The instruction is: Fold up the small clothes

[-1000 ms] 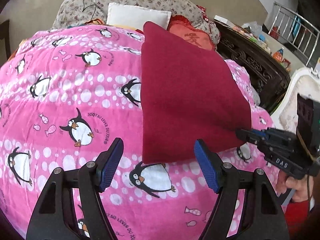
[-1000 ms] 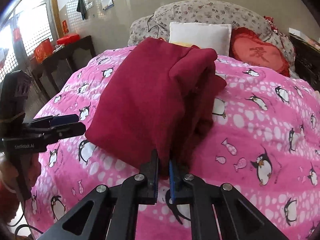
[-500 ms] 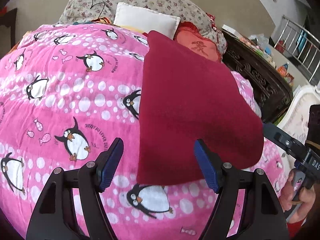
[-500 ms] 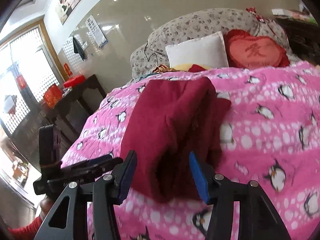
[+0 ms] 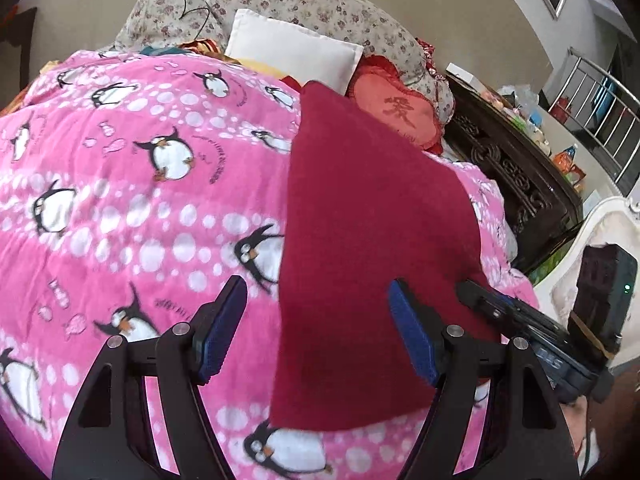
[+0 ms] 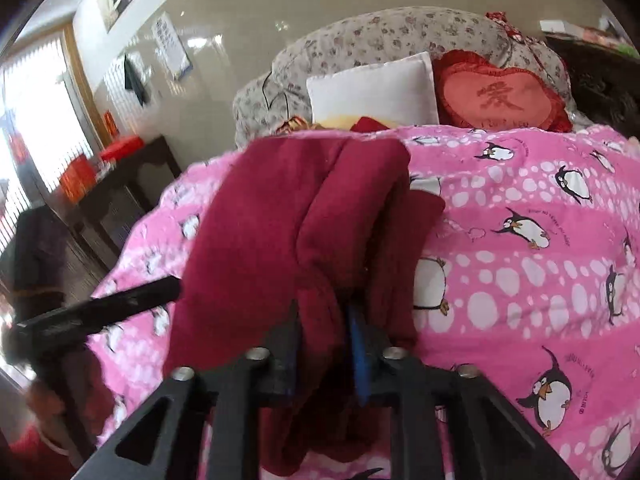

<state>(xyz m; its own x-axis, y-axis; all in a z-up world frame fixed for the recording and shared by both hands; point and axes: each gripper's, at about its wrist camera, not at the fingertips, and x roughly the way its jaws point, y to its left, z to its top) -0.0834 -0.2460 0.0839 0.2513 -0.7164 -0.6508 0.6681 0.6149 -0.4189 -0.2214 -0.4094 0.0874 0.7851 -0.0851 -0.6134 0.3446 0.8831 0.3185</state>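
Right tongs were closing w/ a bunched fold of the garment between the blades; pads looked to be touching cloth on both sides, so I read it as a pinch on the near edge. Left tongs stood spread wide, nothing held; the garment's near left edge ran between the blades but neither pad pressed it.

Garment lay on the pink blanket of the bed, already doubled into a long slab. In the left view its long axis ran from approx 6 o'clock, right at the tongs, up to 12 o'clock toward the white pillow. The right tongs showed in that view at 3 o'clock, at the garment's near right corner. In the right view the cloth rose from 6 to 12 o'clock, thick folds stacked at its 3 o'clock side.

Judgement: the next fold hinges on that axis. Both tongs sat at the near short end, far end well apart at 12, so a near-to-far fold suits. Right had cloth; left was nearer the left corner and would need to shut on it first.
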